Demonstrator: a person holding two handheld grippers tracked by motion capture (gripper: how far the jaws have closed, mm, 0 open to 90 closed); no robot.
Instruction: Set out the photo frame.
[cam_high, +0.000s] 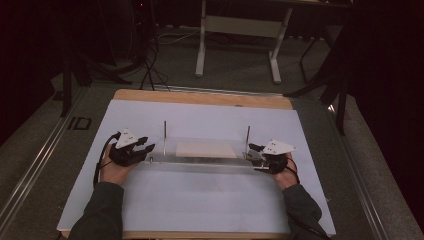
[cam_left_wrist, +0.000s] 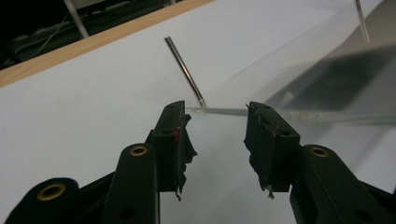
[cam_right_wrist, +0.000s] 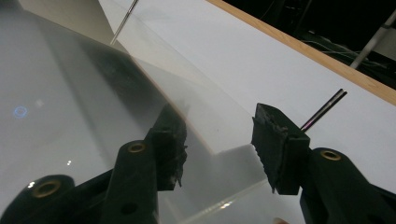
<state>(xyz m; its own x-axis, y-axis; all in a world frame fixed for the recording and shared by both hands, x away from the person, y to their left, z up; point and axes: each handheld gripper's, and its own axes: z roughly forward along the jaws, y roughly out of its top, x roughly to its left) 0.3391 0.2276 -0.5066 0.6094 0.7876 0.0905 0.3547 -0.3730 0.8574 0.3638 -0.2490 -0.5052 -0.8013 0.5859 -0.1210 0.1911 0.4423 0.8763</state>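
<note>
- the clear plate (cam_high: 205, 162) lies mid tabletop (cam_high: 200, 205) on white paper, thin rods (cam_high: 164, 137) standing at its ends, a pale card (cam_high: 206, 150) on it.
- left gripper (cam_left_wrist: 224, 123) fingers are apart at its end edge; close squarely.
- right gripper (cam_right_wrist: 219, 135) fingers straddle the plate's end, not pressing; lift both ends level.

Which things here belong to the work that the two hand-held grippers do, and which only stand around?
Belong to the work:
- clear plate between the grippers
- two thin metal rods standing at its far corners
- pale sheet lying on or under the plate
- left hand-held gripper, open
- right hand-held gripper, jaws either side of the plate's end

Only around:
- white table cover
- grey table frame behind
- cables on the floor
</note>
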